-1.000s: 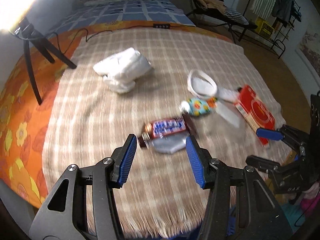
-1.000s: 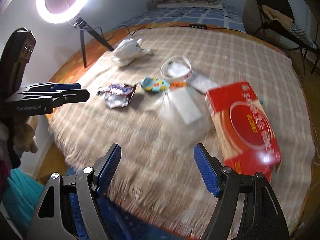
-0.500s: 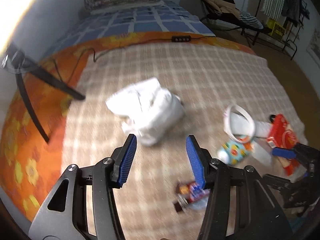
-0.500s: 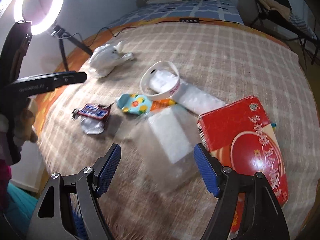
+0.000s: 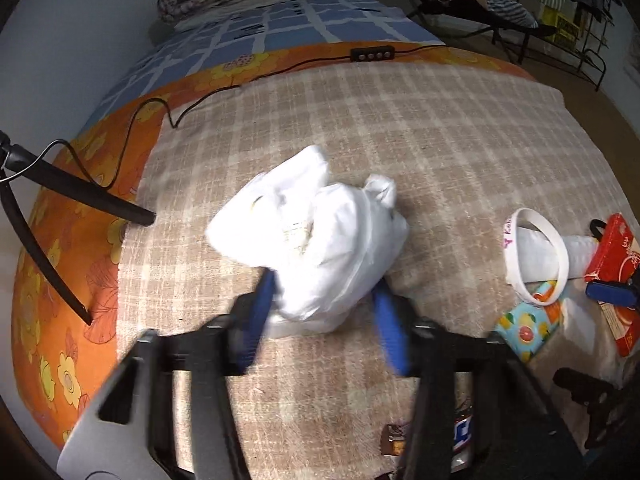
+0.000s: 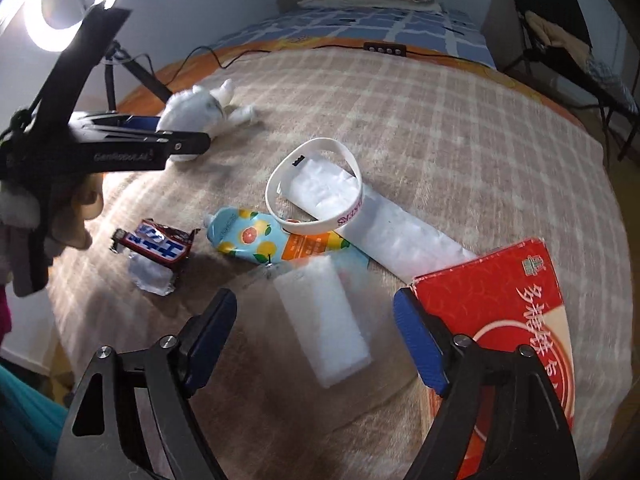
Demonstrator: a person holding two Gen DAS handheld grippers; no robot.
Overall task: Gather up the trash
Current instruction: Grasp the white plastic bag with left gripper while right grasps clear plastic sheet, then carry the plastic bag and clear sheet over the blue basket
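Closing in on the white plastic bag (image 5: pixel 320 236), the left gripper (image 5: pixel 324 300) has swung away from the candy wrapper (image 6: pixel 154 242), which it was over a second ago. Its jaws have just been narrowing, and the bag's near end sits between them; whether the pads press yet I cannot tell, blur hides contact. Judgement: bag gets picked first, likely as the trash holder. The bag is knotted and bulging, its contents not visible.

The right gripper (image 6: pixel 316 332) stands wide, jaws just opening further, nothing gripped. It has come nearer the white foam block (image 6: pixel 324 320), which lies between its jaws below.

Relative to the bag, all other trash lies to its right in the left view: white ring (image 5: pixel 536 256) around a white pouch (image 6: pixel 360 216), fruit-print tube (image 6: pixel 272 242) just beyond, red box (image 6: pixel 512 320) farthest. All rest on the plaid blanket (image 5: pixel 400 128); none collected yet.
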